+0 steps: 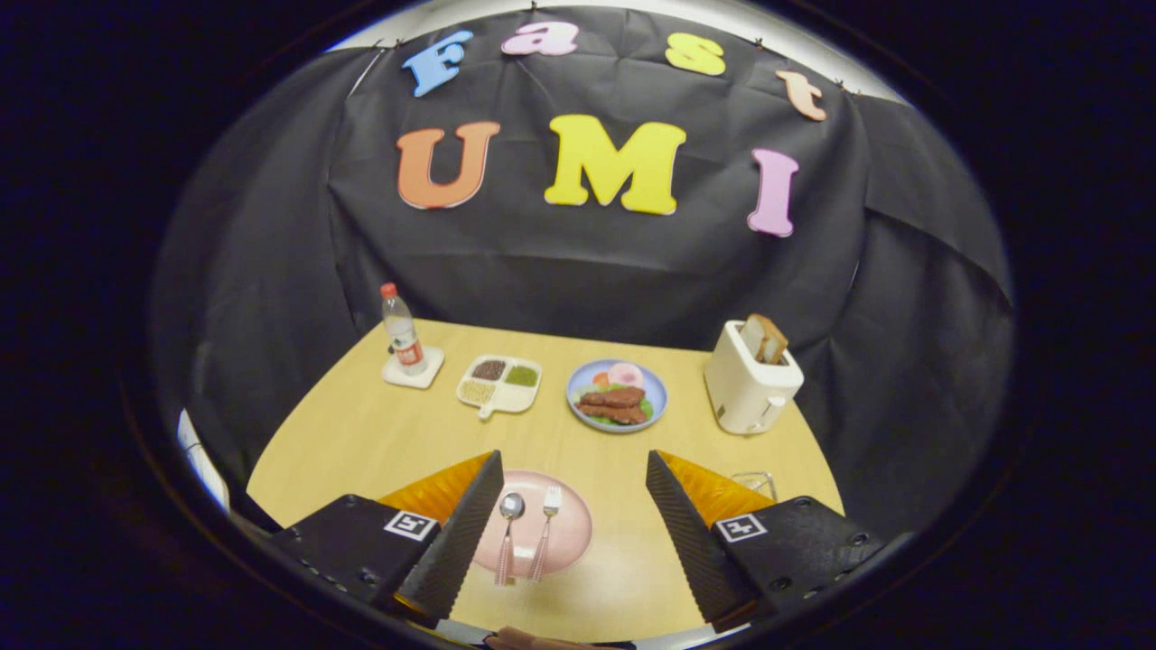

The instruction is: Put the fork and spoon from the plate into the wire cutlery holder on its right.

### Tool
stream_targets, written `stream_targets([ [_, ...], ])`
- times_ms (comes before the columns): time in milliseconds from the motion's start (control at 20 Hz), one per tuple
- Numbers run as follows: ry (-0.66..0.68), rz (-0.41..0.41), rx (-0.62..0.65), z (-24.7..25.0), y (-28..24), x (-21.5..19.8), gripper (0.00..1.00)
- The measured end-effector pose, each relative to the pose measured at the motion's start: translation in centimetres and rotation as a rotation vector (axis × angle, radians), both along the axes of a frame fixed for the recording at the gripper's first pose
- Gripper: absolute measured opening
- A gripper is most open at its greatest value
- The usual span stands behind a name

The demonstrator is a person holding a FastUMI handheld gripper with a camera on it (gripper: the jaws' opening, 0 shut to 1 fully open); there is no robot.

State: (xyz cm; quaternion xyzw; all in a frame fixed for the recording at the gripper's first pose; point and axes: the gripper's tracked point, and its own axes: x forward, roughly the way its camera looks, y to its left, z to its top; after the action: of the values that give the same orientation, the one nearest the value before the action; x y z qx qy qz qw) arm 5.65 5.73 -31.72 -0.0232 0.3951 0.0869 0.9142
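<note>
Pink plate seen on wooden tabletop, used as landmark. Spoon and fork lying side by side on plate, spoon left of fork, heads pointing away, pinkish handles reaching over near rim. Gripper held above tabletop, fingers spread wide apart, gripping nothing; plate between them, closer to left finger, which overlapped plate's left edge in view. Wire cutlery holder right of plate, mostly hidden behind right finger; only upper wire rim visible. Beyond plate: blue plate carrying food. Left of that, beyond and left of pink plate: white divided tray with three fillings. Further left: water bottle with red cap, upright on white coaster. Beyond and right of pink plate: white toaster with bread slices sticking up from slot. Black cloth wall behind tabletop.
</note>
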Motion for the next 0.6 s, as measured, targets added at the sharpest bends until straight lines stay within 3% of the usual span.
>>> stream_targets([
  [500,0.361,0.011,-0.024,-13.5,2.0,-2.6,0.96],
  [600,0.427,-0.010,-0.009,-15.8,2.5,-2.9,0.92],
])
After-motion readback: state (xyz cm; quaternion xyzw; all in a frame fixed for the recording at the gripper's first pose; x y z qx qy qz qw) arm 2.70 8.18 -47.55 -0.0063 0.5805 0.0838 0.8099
